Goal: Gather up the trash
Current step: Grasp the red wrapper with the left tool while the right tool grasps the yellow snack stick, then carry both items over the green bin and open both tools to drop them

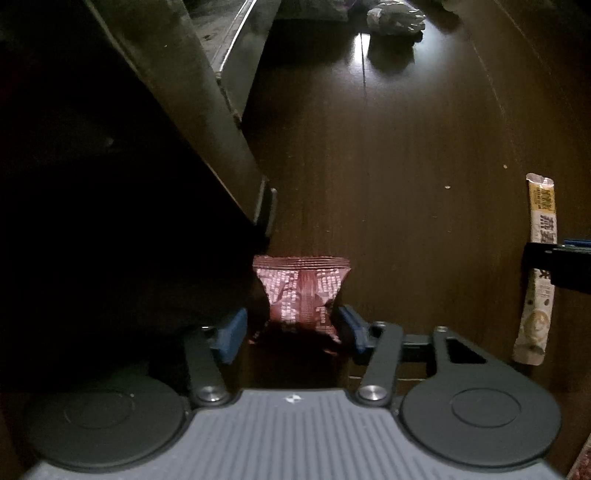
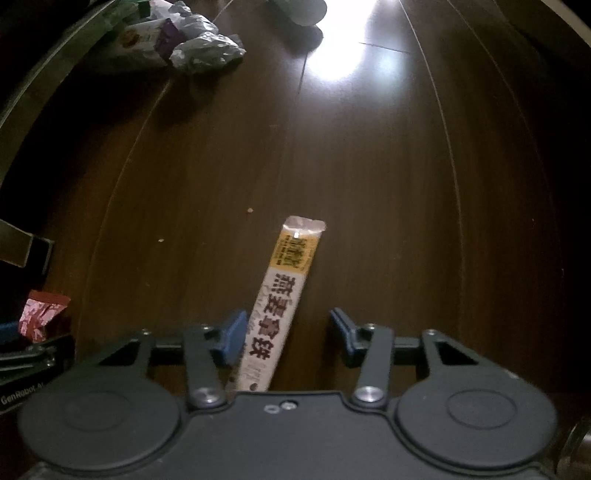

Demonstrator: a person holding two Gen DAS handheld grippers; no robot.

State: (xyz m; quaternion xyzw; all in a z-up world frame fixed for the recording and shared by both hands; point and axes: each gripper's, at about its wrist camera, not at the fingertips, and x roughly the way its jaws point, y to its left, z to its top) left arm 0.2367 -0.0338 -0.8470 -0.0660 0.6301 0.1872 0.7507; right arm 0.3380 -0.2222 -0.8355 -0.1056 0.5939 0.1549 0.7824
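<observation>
A crumpled red snack wrapper [image 1: 301, 291] lies on the dark wooden floor beside a furniture foot. My left gripper [image 1: 291, 328] points down over it. The wrapper sits between the blue pads; the right pad is at its edge and a dark gap shows at the left pad. A long white and yellow stick packet [image 2: 284, 295] lies between the pads of my right gripper [image 2: 288, 332]. The left pad is against it and the right pad stands well clear. The packet [image 1: 541, 214] also shows at the right edge of the left wrist view, and the wrapper [image 2: 38, 317] at the left edge of the right wrist view.
Dark furniture [image 1: 207, 110] rises to the left of the wrapper. A pile of crumpled plastic and printed bags [image 2: 192, 44] lies far ahead on the floor, with a green object [image 2: 299, 11] beyond. Small crumbs [image 2: 250, 210] dot the boards.
</observation>
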